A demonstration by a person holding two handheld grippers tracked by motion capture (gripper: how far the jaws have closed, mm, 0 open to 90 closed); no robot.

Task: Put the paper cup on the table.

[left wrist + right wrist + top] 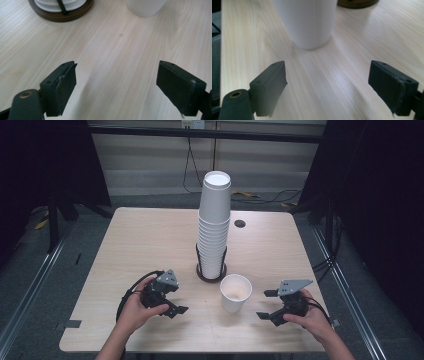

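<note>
Just one loose paper cup point(235, 292) stands upright on the desk point(140, 245), between the left gripper point(176, 306) and right gripper point(267, 304). Both have empty, spread jaws. Behind it rises one cup stack point(215, 220) in a dark holder point(210, 274); nothing blocks either gripper.

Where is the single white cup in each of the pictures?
High view: the single cup stands upright at centre-bottom, on the table between the two grippers.
Left gripper view: its base shows at the top edge, right of centre.
Right gripper view: it stands top centre, straight ahead.
Shared landmark: the dark round stand holding the cup stack, beside the cup.
</note>
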